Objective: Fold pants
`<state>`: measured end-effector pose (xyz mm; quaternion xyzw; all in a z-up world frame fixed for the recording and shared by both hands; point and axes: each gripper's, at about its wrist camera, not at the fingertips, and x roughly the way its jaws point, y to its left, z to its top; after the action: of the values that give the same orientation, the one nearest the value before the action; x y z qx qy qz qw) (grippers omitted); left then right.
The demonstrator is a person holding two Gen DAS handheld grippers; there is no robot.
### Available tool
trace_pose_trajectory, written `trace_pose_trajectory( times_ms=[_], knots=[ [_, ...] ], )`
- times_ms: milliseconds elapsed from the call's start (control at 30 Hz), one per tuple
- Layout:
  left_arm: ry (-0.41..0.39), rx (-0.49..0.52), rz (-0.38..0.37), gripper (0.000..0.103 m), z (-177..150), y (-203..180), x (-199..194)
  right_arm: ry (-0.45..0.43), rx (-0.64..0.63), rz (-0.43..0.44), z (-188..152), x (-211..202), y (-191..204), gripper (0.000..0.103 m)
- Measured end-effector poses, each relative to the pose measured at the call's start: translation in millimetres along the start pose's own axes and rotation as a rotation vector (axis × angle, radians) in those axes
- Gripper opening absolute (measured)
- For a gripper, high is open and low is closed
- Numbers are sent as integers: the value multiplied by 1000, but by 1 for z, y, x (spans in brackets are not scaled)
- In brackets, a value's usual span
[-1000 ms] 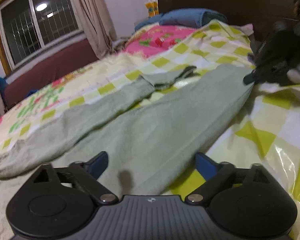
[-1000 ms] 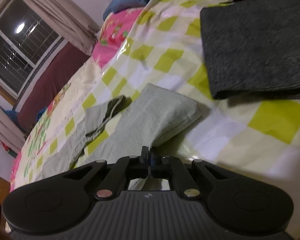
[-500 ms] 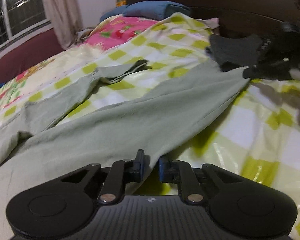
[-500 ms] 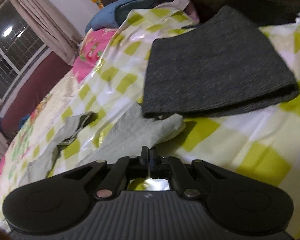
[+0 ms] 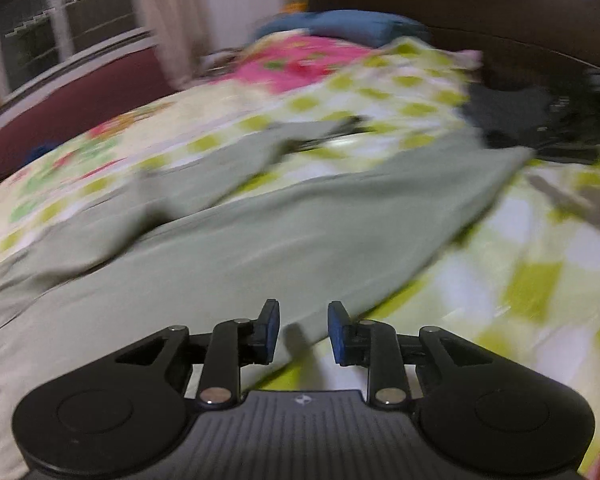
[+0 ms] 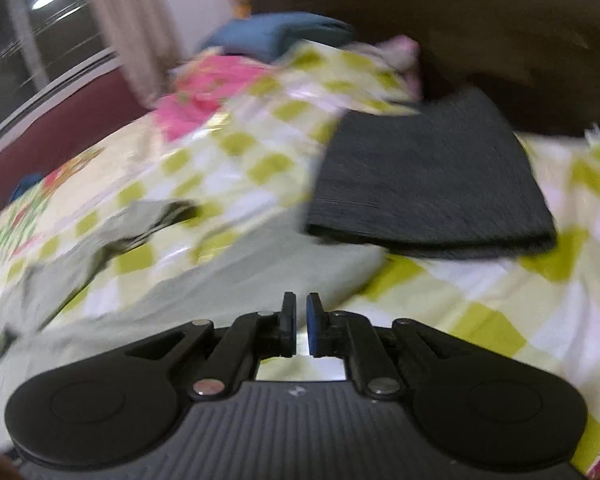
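Pants [image 5: 284,240] lie spread on the bed [image 5: 540,280], long axis running leftward from the grey folded cloth [image 6: 428,184]. Left tool [image 5: 303,334] and right tool [image 6: 300,330] hover over the near edge, jaws opening, nothing between.

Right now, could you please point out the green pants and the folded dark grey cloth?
green pants [image 5: 300,240], left wrist view, middle of the near leg.
dark grey cloth [image 6: 424,184], right wrist view, its top face.

Black claw [image 5: 303,332] w/ blue pads [image 5: 336,332]
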<state>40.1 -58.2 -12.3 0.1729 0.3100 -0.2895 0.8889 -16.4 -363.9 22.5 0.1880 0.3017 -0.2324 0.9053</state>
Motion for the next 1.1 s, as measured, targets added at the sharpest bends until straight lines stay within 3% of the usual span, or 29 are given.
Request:
trace_pose_trajectory(
  times_ms=[133, 300, 433, 500, 667, 767, 833, 867, 933, 967, 1100],
  knots=[
    [32, -100, 177, 48, -34, 69, -32, 109, -161, 231, -26, -2, 74, 9],
    [85, -189, 398, 51, -85, 148, -65, 203, -462, 496, -82, -11, 190, 10],
    [84, -267, 493, 56, -112, 193, -84, 229, -707, 663, -123, -24, 267, 27],
    [66, -286, 521, 65, -118, 204, -88, 221, -818, 718, -140, -29, 293, 28],
    [46, -279, 518, 75, -130, 220, -80, 196, -992, 764, -174, -29, 340, 39],
    [68, -281, 487, 75, -132, 224, -69, 173, -1077, 750, -190, -22, 360, 41],
    [80, -278, 471, 68, -134, 227, -65, 149, -1112, 725, -196, -17, 366, 39],
    [85, -282, 469, 53, -135, 228, -65, 156, -1115, 715, -197, -13, 372, 38],
    [84, -305, 452, 47, -137, 231, -70, 199, -1087, 725, -196, -9, 378, 18],
    [84, -319, 452, 39, -138, 234, -74, 205, -1085, 719, -197, -11, 380, 17],
    [94, -370, 453, 37, -148, 242, -87, 226, -1099, 747, -205, -25, 381, 12]
  ],
)
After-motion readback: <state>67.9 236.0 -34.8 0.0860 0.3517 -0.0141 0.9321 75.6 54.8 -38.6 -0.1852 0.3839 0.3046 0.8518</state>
